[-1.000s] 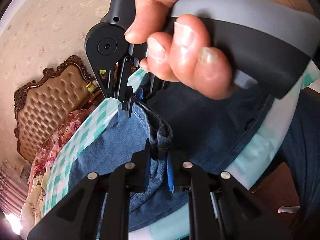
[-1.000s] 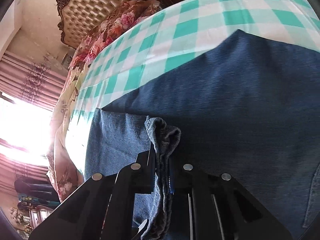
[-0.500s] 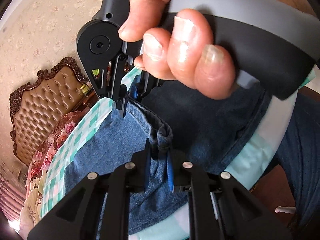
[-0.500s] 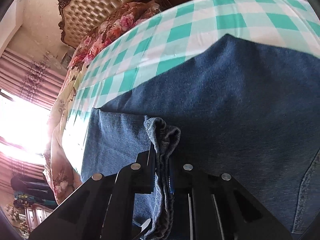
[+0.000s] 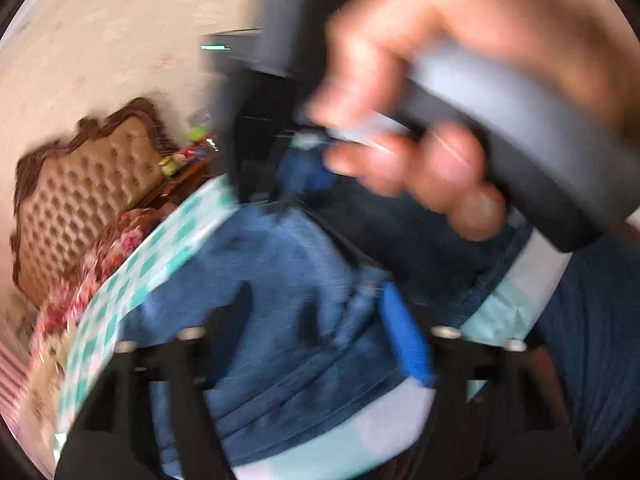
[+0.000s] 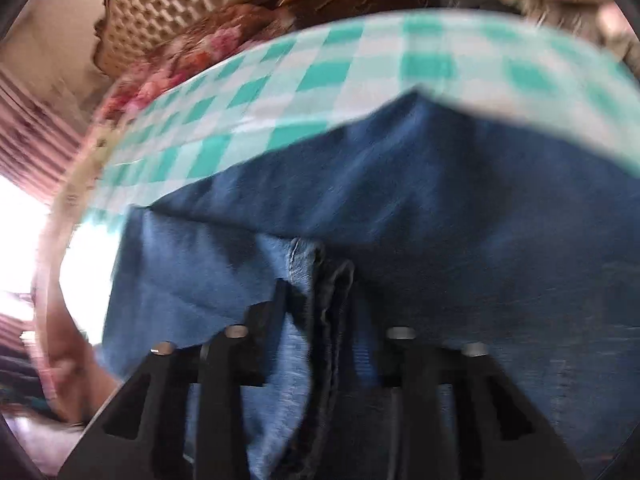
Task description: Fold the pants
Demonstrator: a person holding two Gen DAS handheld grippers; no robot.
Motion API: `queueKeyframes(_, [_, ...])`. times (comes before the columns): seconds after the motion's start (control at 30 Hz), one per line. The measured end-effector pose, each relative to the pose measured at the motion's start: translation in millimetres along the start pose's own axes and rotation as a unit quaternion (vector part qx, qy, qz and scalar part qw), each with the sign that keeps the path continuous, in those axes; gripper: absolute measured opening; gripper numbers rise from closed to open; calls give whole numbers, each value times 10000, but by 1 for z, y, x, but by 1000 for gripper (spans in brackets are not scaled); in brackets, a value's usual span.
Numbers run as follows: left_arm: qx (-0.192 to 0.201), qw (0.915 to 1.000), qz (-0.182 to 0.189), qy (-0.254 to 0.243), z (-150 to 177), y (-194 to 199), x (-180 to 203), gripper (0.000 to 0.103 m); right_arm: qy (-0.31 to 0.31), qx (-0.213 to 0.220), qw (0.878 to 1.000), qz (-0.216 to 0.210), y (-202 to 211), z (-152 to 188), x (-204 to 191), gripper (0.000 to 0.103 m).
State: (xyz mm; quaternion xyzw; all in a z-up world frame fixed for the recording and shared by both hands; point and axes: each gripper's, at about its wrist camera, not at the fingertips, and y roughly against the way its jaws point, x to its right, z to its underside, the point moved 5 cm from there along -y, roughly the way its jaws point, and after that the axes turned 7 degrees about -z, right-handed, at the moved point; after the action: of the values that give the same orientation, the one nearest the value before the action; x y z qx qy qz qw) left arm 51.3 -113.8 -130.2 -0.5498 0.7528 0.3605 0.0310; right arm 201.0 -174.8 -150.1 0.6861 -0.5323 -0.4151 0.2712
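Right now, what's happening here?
A person with a handheld gripper in each hand is folding blue jeans on a green-checked cloth. Both sets of jaws are opening. The left gripper stands wide over the denim. The right gripper has a bunched denim edge between its fingers, no longer pinched. It looks like a fold just laid down and released.

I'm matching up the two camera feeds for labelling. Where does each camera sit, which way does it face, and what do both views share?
Left wrist view: sits on the left hand-held gripper, looking down across the jeans toward the headboard; shows its opening jaws, plus the person's hand on the right hand-held gripper.
Right wrist view: sits on the right hand-held gripper, looking steeply down at the denim fold between its opening jaws.
Shared: jeans, checked cloth, headboard.
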Motion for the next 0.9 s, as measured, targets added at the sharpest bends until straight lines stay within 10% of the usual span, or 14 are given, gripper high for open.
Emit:
queueKeyframes(0.27, [-522, 9703, -1743, 1595, 96, 60, -127, 77, 966, 1146, 9875, 492, 36, 21, -78, 52])
queueKeyframes(0.5, [-945, 9625, -2413, 799, 136, 48, -145, 77, 1034, 389, 9872, 1148, -20, 49, -78, 51])
queueKeyframes(0.9, [-1183, 9601, -2393, -833, 141, 11, -128, 75, 975, 237, 9874, 1225, -27, 57, -63, 54])
